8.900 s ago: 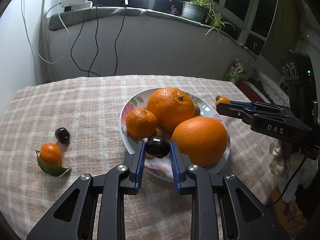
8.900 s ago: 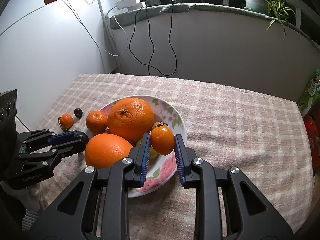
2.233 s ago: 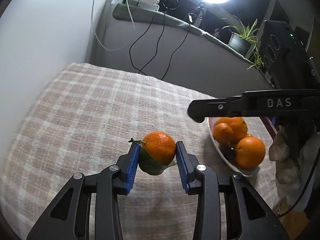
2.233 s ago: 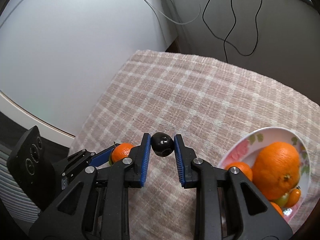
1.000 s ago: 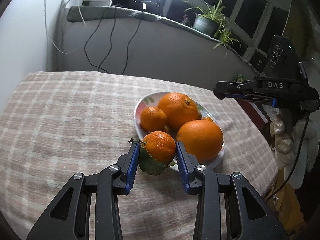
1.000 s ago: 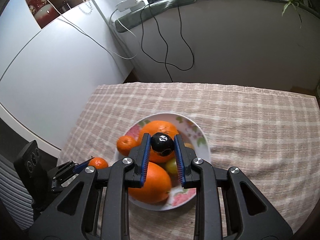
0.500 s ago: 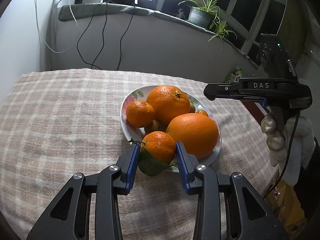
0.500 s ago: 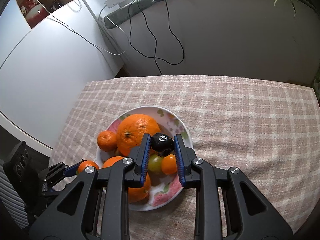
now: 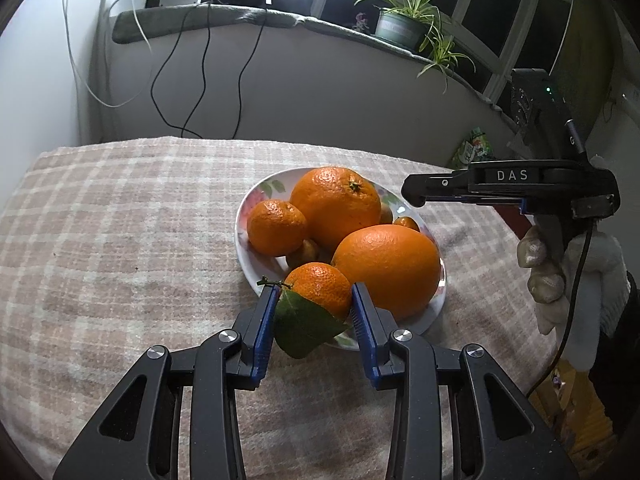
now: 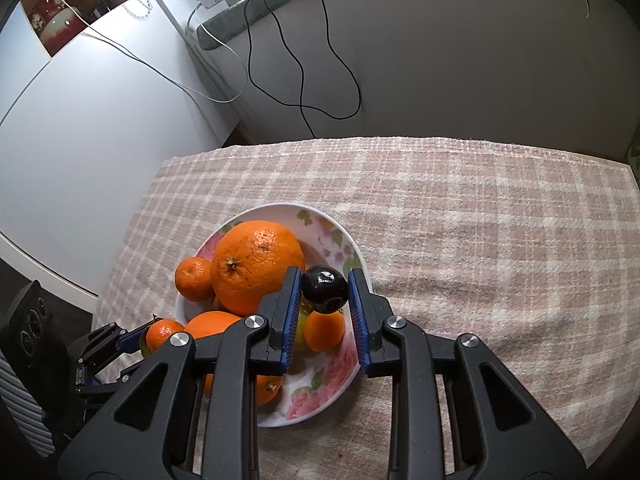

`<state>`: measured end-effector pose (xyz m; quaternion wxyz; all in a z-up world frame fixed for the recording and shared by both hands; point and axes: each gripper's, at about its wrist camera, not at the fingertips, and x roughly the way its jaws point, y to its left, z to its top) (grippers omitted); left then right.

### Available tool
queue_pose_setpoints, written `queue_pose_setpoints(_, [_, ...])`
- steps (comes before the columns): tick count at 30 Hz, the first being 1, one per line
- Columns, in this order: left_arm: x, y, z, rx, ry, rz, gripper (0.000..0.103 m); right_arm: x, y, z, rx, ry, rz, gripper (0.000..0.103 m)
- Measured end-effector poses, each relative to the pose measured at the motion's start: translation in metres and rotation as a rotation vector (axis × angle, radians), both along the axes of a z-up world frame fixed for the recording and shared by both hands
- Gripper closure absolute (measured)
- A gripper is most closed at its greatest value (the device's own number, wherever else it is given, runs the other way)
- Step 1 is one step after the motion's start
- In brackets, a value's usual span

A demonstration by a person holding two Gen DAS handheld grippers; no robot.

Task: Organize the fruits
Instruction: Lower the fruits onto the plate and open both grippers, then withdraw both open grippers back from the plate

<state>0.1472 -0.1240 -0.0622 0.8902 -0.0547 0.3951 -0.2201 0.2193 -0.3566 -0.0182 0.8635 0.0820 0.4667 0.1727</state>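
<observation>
My left gripper [image 9: 315, 304] is shut on a small mandarin [image 9: 320, 287] with a green leaf [image 9: 301, 326], held over the near rim of the floral plate [image 9: 245, 216]. The plate holds two big oranges [image 9: 335, 202] [image 9: 387, 270], a mandarin [image 9: 275, 227] and smaller fruits. My right gripper [image 10: 325, 292] is shut on a dark plum [image 10: 324, 289] above the plate's right side [image 10: 340, 240], over a small orange fruit [image 10: 324, 330]. In the right wrist view the left gripper [image 10: 132, 338] shows at lower left with its mandarin [image 10: 162, 331].
The plate sits on a pink checked tablecloth [image 9: 120, 240]. Behind the table a white wall has hanging black cables [image 9: 200, 80]. A potted plant [image 9: 400, 28] stands on the ledge. A white cabinet [image 10: 80, 120] is to the left.
Both grippers have come closer to the plate and lower. The left one now holds the mandarin at the plate's near rim; the right one holds the plum just above the fruits.
</observation>
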Motion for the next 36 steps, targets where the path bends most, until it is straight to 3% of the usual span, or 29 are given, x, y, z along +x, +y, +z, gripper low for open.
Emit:
queue_pose_setpoints(19, [0.002, -0.003, 0.0, 0.019, -0.008, 0.0, 0.067, -0.001, 0.004, -0.003, -0.006, 0.004, 0.007, 0.078])
queue_pose_setpoints(21, [0.002, -0.004, 0.0, 0.019, -0.013, 0.0, 0.058, -0.001, 0.005, -0.003, -0.006, 0.004, 0.009, 0.077])
queue_pose_setpoints(23, [0.002, -0.004, 0.002, 0.017, -0.018, -0.001, 0.054, -0.002, 0.006, -0.003, -0.006, -0.002, 0.009, 0.068])
queue_pose_setpoints(25, [0.002, -0.004, 0.003, 0.021, -0.021, -0.001, 0.054, -0.003, 0.007, 0.0, -0.004, -0.013, 0.011, 0.05])
queue_pose_setpoints(36, [0.0, -0.002, 0.004, 0.018, -0.023, 0.006, 0.054, -0.006, 0.003, 0.007, 0.009, -0.028, 0.014, 0.045])
